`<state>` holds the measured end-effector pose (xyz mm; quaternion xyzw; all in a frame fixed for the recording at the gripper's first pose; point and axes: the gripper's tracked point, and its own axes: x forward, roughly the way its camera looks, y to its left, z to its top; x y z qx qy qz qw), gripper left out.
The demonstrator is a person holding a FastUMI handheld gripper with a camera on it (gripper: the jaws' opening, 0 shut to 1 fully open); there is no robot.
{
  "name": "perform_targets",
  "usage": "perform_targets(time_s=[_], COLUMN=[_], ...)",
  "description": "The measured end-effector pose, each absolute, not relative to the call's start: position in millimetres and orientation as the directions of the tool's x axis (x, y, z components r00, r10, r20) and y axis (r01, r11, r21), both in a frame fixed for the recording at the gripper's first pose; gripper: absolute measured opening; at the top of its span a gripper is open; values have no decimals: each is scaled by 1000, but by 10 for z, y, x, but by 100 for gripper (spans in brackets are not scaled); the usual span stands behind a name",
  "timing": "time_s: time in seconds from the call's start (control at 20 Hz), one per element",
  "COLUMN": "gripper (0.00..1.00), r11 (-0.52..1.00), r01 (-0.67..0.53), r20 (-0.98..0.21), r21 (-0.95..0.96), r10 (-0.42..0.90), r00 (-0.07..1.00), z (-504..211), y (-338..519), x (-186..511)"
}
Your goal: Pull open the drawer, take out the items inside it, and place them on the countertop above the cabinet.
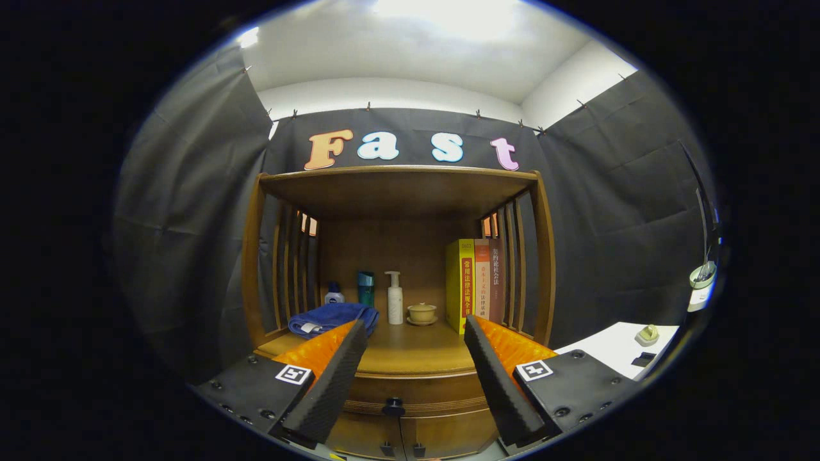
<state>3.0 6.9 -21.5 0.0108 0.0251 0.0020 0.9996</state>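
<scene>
Gripper (410, 378) is hovering, fingers spread wide and gripping nothing. Drawer (416, 390) is sitting shut, its dark knob (393, 406) lying between the fingers, just ahead. Best approach, judging: centring on the knob, closing squarely, then pulling straight back. Countertop (410, 349) is waiting beyond.

A staged booth dressed as a home corner: black cloth (192, 211) hangs clipped on every side round a wooden cabinet (397, 192), whose worktop (410, 349) carries a folded towel (330, 318), bottles (394, 298), a teacup (422, 313) and books (475, 285), under a plain white ceiling (397, 57).
</scene>
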Motion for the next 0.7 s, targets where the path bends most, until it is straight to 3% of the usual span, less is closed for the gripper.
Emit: perform_targets(time_s=[0.7], gripper=[100], r11=[1000], r01=[-1], r20=[-59], r21=[21], r10=[2], r00=[998], z=[-255], y=[75], x=[43])
